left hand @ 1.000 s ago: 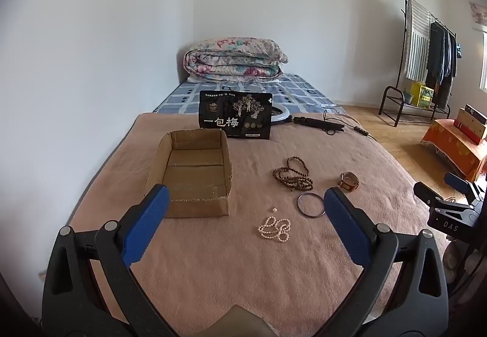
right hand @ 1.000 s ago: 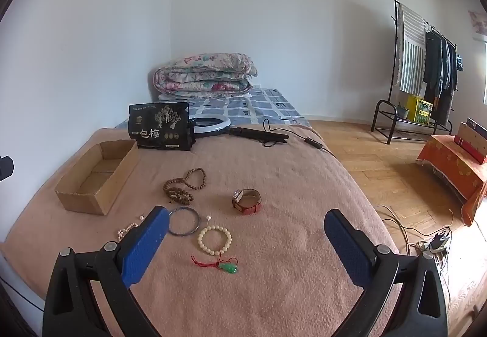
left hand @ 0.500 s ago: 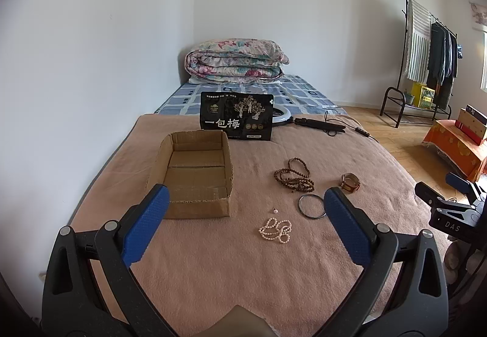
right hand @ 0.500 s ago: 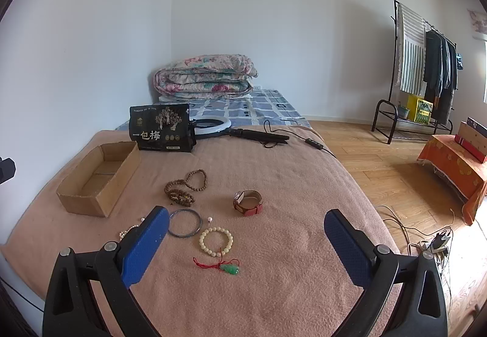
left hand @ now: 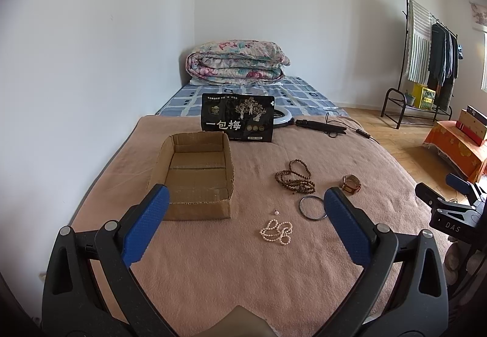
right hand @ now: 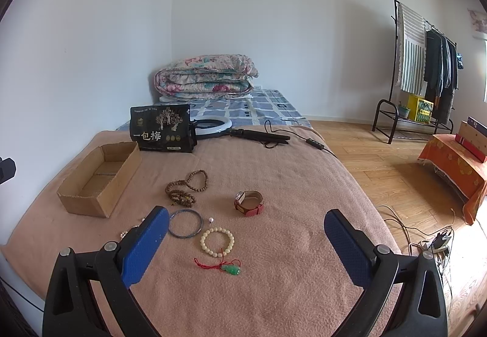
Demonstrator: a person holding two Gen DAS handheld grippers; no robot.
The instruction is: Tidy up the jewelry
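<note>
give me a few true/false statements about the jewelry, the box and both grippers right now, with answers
1. The cardboard box has jewelry inside. False: only its bare bottom shows.
2. The left gripper is open and holds nothing. True.
3. The watch lies inside the blue bangle. False: it lies apart from it on the blanket.
4. The green pendant hangs on a red cord. True.
5. The right gripper is shut on the cream bead bracelet. False: it is open, and the bracelet lies loose on the blanket.
6. The brown bead strand lies outside the box. True.
</note>
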